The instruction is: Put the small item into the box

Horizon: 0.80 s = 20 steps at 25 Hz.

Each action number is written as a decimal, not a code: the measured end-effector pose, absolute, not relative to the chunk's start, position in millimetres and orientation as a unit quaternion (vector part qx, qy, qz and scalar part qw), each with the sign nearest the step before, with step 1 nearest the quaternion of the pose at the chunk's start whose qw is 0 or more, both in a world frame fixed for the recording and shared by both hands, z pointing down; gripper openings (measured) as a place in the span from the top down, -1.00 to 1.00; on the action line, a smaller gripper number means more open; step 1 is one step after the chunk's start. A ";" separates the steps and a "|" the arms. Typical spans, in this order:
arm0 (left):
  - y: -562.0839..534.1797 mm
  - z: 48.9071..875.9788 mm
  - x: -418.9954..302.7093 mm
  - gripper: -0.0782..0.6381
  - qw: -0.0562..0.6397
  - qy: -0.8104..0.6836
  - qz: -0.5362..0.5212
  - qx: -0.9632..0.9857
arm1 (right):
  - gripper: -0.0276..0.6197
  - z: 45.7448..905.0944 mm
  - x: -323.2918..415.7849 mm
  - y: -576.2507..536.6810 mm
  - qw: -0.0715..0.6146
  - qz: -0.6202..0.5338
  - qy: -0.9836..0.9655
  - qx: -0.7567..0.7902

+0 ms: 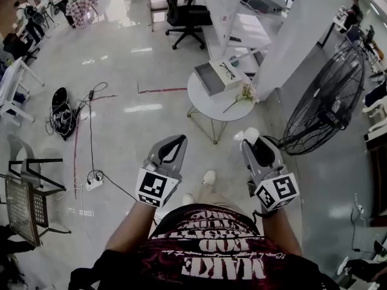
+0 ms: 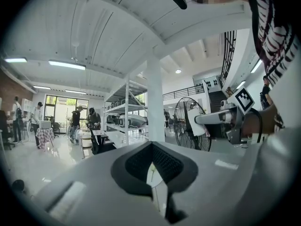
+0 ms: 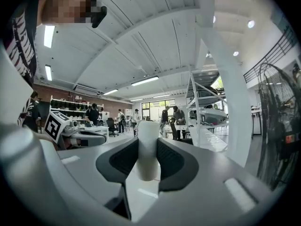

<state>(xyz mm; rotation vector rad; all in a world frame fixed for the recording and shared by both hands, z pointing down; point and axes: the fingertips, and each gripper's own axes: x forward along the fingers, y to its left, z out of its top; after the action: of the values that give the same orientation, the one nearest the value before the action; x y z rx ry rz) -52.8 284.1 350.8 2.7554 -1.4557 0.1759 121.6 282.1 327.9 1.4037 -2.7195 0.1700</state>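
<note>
A large floor fan and a white pillar are seen to the right of a round table, which stands well ahead of the person across open floor. On that table an open box is set with its lid folded back, so that its grey inside is exposed for loading. A pair of spectacles is laid on the lid and a flower sprig beside the box.

Both grippers are held low and level in front of the body, pointed toward the table. This is judged to be a carrying posture, the table not yet being within reach.

The right gripper is clenched on a small white cylinder, which is pinched upright between the dark pads, its rounded top standing proud of the jaw tips. The cylinder is thus well apart from the box, and the placing is judged not yet begun.

The left gripper is closed with its jaw tips brought together and nothing is gripped; only the distant table is glimpsed through the slit behind the tips
</note>
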 end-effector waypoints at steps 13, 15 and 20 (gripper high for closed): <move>231.8 357.0 -47.5 0.78 0.027 -0.475 0.068 0.877 | 0.45 345.0 118.4 223.9 0.035 0.086 -0.895 0.436; 221.2 358.4 -44.1 0.78 0.028 -0.475 0.068 0.877 | 0.45 346.0 120.0 212.2 0.035 0.085 -0.896 0.435; 190.8 370.5 -41.4 0.78 0.039 -0.479 0.071 0.874 | 0.45 351.1 123.1 180.7 0.040 0.089 -0.897 0.431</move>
<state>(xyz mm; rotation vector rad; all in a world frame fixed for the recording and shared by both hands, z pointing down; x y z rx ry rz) -41.4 190.8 370.5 2.6793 -1.4685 0.2169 123.1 180.7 351.1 1.3213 -2.7483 0.2712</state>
